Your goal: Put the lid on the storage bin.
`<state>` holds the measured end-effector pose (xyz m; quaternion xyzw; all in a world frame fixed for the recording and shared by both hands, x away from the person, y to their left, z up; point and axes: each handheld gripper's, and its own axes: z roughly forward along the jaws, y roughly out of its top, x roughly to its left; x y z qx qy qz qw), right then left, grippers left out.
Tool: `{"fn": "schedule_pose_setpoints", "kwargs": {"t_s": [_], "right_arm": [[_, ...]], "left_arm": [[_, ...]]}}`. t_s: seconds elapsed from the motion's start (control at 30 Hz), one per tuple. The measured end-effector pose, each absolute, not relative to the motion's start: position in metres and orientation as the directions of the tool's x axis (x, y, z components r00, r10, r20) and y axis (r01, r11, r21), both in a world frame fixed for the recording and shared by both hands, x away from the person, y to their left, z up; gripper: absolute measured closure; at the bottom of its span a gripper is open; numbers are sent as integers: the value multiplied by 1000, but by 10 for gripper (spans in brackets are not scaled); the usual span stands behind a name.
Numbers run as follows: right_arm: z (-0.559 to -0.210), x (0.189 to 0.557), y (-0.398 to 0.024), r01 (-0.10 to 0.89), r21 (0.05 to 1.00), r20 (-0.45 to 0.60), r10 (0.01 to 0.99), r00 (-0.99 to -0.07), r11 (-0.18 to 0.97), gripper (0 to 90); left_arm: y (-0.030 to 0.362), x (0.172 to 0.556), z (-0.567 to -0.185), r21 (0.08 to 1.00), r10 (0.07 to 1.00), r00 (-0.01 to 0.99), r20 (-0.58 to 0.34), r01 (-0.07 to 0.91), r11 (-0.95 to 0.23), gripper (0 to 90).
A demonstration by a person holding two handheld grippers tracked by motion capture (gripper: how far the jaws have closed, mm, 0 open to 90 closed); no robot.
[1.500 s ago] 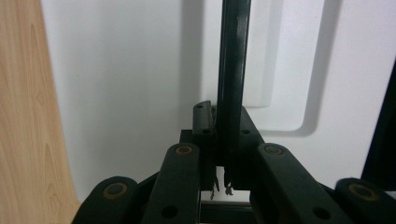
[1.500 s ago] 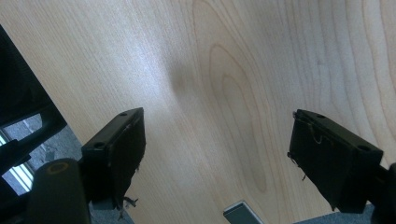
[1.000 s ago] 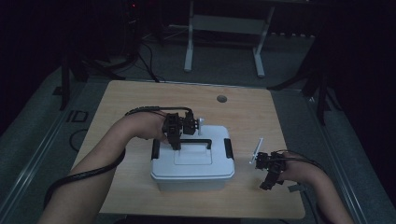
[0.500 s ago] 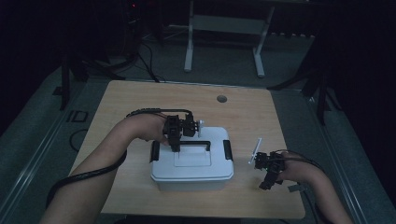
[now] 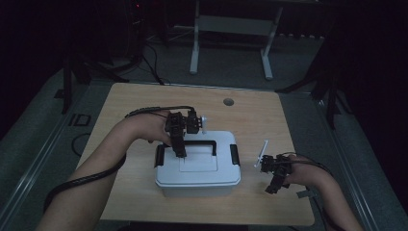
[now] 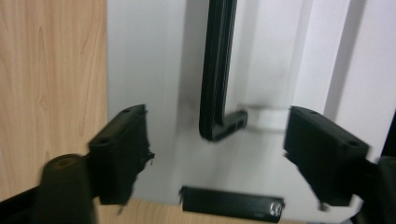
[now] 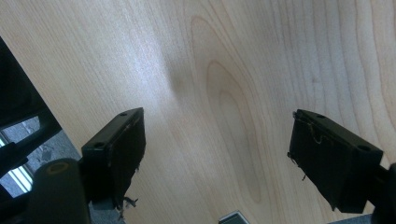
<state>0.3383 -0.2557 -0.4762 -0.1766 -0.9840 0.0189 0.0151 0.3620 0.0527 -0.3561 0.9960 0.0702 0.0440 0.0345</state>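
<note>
A white lidded box [image 5: 197, 168] stands mid-table, with a black carry handle [image 5: 195, 143] on its lid and a black latch [image 5: 235, 154] at each end. My left gripper [image 5: 179, 148] points down over the left end of that handle. Its jaws have just been opening. In the left gripper view it [image 6: 218, 119] stands open, with the handle's corner [image 6: 219, 126] lying on the lid [image 6: 149, 70] between the jaws, untouched by either. My right gripper [image 5: 273, 185] hovers low over bare wood right of the box. It [image 7: 215, 116] is open with nothing between its jaws.
The wooden table [image 5: 144, 101] has a small round hole [image 5: 228, 102] near its far edge. A latch [image 6: 232, 205] sits at the lid's near edge in the left gripper view. Beyond the table stand a white frame [image 5: 231, 29] and cables on a dark floor.
The left gripper stays over the box's handle with hardly any shift. The box and the right hand have kept still.
</note>
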Motion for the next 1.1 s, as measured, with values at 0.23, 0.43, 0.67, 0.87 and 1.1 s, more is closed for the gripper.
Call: {"fn": "schedule_pose_setpoints", "kwargs": {"t_s": [0.23, 0.43, 0.67, 0.87, 1.1], "right_arm": [[-477, 339, -251, 338, -42, 23, 339, -941, 940, 182], [-476, 339, -250, 336, -36, 14, 336, -942, 941, 181], [-477, 337, -250, 332, -31, 13, 333, -943, 943, 181], [-478, 337, -251, 335, -40, 9, 336, -942, 941, 181], [-477, 336, -251, 339, -41, 7, 340, -940, 940, 181]], "left_arm": [[69, 359, -362, 126, 136, 987, 81, 125, -984, 132], [89, 355, -365, 151, 157, 983, 95, 142, -978, 65], [120, 346, -371, 175, 190, 976, 110, 169, -970, 23], [144, 342, -372, 182, 230, 969, 94, 211, -960, 23], [168, 337, -375, 196, 269, 959, 85, 249, -949, 23]]}}
